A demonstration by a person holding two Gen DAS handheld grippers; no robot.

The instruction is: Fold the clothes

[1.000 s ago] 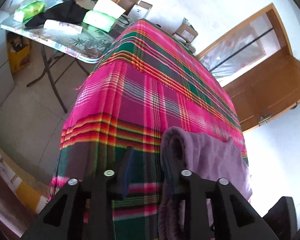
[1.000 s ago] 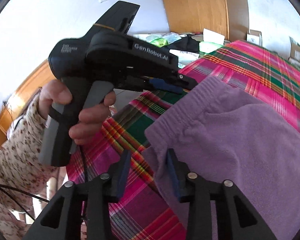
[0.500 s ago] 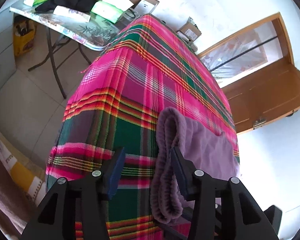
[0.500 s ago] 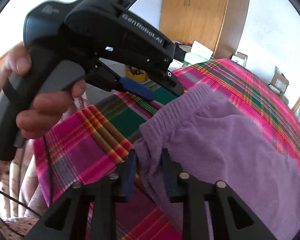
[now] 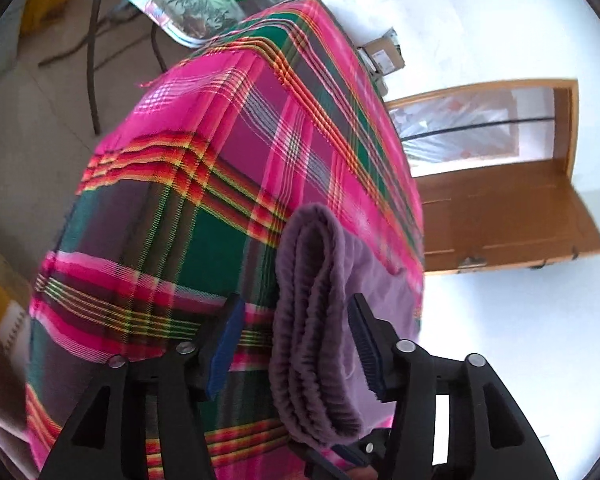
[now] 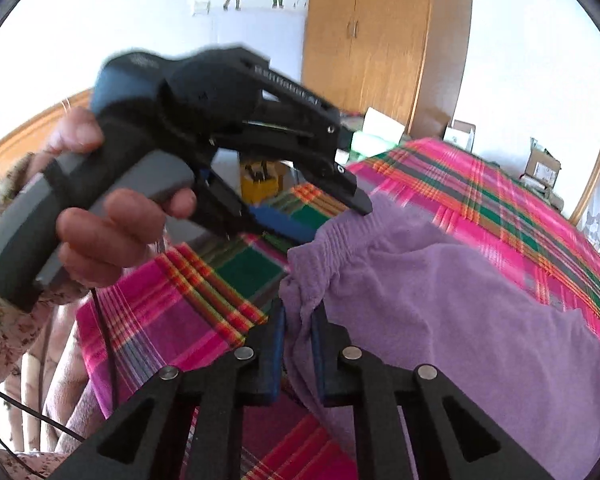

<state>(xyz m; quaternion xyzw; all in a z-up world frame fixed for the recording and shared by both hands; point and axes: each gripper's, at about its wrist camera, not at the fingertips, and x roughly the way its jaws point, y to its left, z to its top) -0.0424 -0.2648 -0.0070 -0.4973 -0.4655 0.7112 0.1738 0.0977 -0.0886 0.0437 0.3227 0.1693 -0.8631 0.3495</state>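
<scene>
Purple fleece pants [image 6: 440, 300] lie on a bed covered by a pink and green plaid cloth [image 6: 480, 200]. My right gripper [image 6: 298, 340] is shut on the near corner of the ribbed waistband. In the left wrist view the doubled waistband [image 5: 312, 320] runs between the spread fingers of my open left gripper [image 5: 294, 344], and I cannot tell whether it touches them. From the right wrist view, a hand [image 6: 108, 232] holds the left gripper [image 6: 332, 220] at the waistband's far corner, with one finger above the cloth and one below.
The plaid cloth [image 5: 228, 160] drops over the bed's corner and edge on the left. A folding table [image 5: 180, 16] with green packs stands beyond it. Cardboard boxes [image 5: 384, 52] and a wooden door [image 5: 500, 216] are on the far side. A wardrobe [image 6: 380, 40] stands behind.
My right gripper's fingers have come together on the waistband corner. The left gripper has shifted so the waistband now lies between its fingers, and its view has tilted.
</scene>
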